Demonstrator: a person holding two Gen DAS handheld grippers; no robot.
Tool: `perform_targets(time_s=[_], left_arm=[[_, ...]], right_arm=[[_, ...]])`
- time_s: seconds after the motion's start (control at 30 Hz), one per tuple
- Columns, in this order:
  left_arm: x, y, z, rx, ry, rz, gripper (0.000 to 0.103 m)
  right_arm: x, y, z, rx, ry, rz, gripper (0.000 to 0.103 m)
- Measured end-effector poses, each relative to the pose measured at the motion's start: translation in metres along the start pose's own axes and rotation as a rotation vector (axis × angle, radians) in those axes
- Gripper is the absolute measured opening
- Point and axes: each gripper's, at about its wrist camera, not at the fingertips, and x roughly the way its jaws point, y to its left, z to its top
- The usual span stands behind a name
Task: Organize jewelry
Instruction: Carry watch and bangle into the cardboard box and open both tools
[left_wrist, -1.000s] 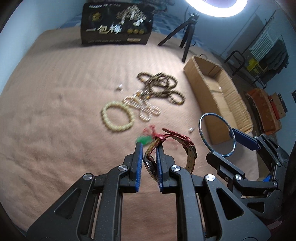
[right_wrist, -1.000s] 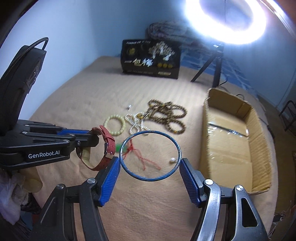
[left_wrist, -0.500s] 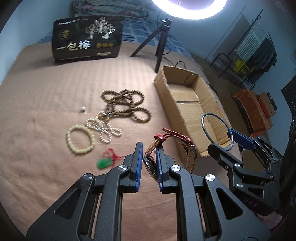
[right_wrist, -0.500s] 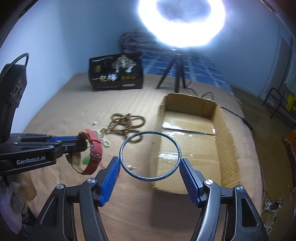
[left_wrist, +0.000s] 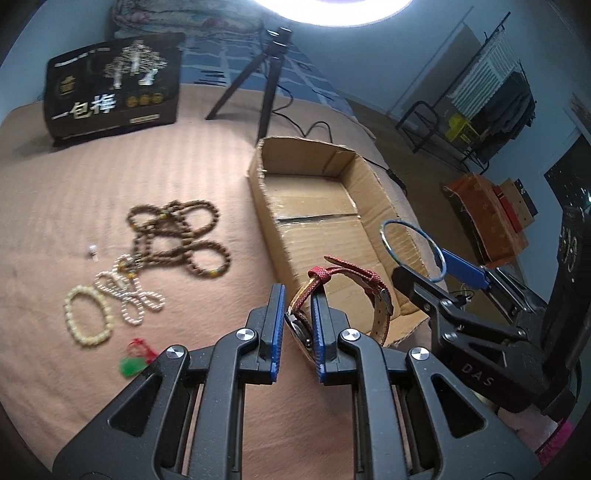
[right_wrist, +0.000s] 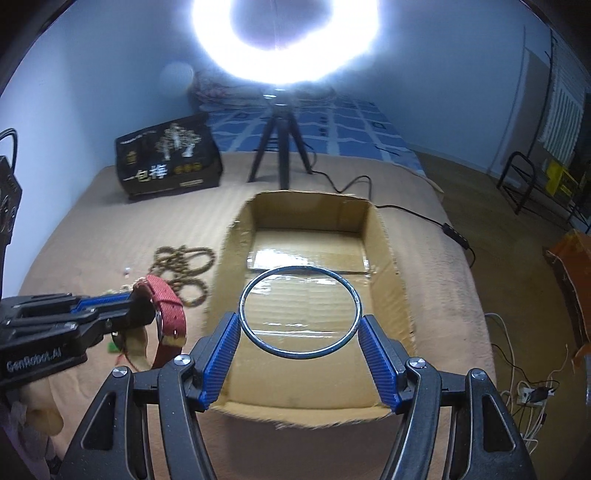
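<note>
My left gripper (left_wrist: 297, 295) is shut on a red-strap watch (left_wrist: 354, 275) and holds it above the near left edge of an open cardboard box (left_wrist: 325, 206). The watch also shows in the right wrist view (right_wrist: 168, 306). My right gripper (right_wrist: 299, 325) is shut on a thin metal bangle (right_wrist: 258, 338), held flat above the box floor (right_wrist: 310, 306). The bangle also shows in the left wrist view (left_wrist: 391, 251). A brown bead necklace (left_wrist: 177, 236), a pearl string (left_wrist: 129, 295), a cream bead bracelet (left_wrist: 86, 317) and a green pendant on red cord (left_wrist: 135, 360) lie on the tan bedspread.
A black printed box (left_wrist: 110, 88) stands at the back of the bed. A ring light tripod (right_wrist: 279, 147) with a trailing cable stands behind the cardboard box. A small earring (left_wrist: 92, 253) lies left of the beads. The bed's right edge drops to the floor.
Both grippers have moved right, away from the jewelry pile, and now hang over the cardboard box. Each still holds its item.
</note>
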Motion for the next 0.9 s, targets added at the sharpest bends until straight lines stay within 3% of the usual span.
perform_targets(time_s=[0.17, 0.2, 0.23, 0.27, 0.37, 0.4, 0.5, 0.53, 0.57, 0.63, 0.9], left_arm=[[0.019, -0.012, 0.003, 0.020, 0.020, -0.008, 0.012], [0.022, -0.013, 0.002, 0.019, 0.024, -0.012, 0.012], [0.025, -0.014, 0.002, 0.020, 0.028, -0.013, 0.012], [0.028, -0.016, 0.001, 0.022, 0.031, -0.012, 0.012], [0.038, -0.019, 0.000, 0.033, 0.041, -0.011, 0.012], [0.041, -0.020, 0.000, 0.037, 0.044, -0.014, 0.012], [0.048, -0.025, 0.001, 0.056, 0.049, -0.021, 0.015], [0.049, -0.026, 0.001, 0.062, 0.050, -0.019, 0.023], [0.049, -0.027, 0.001, 0.066, 0.049, -0.019, 0.037], [0.048, -0.029, 0.001, 0.072, 0.036, -0.007, 0.050], [0.041, -0.026, -0.001, 0.079, 0.016, 0.020, 0.051]], right_arm=[[0.015, -0.019, 0.004, 0.030, 0.024, -0.021, 0.068], [0.017, -0.021, 0.004, 0.036, 0.028, -0.021, 0.060], [0.020, -0.025, 0.004, 0.046, 0.035, -0.017, 0.027], [0.024, -0.028, 0.005, 0.055, 0.054, -0.011, 0.019], [0.034, -0.037, 0.004, 0.092, 0.084, -0.004, 0.020], [0.037, -0.039, 0.004, 0.094, 0.092, -0.013, 0.022], [0.036, -0.048, 0.004, 0.117, 0.083, -0.041, 0.042], [0.034, -0.053, 0.005, 0.132, 0.076, -0.041, 0.053], [0.031, -0.057, 0.005, 0.149, 0.068, -0.042, 0.058], [0.028, -0.065, 0.005, 0.180, 0.055, -0.049, 0.071], [0.027, -0.068, 0.005, 0.195, 0.058, -0.062, 0.078]])
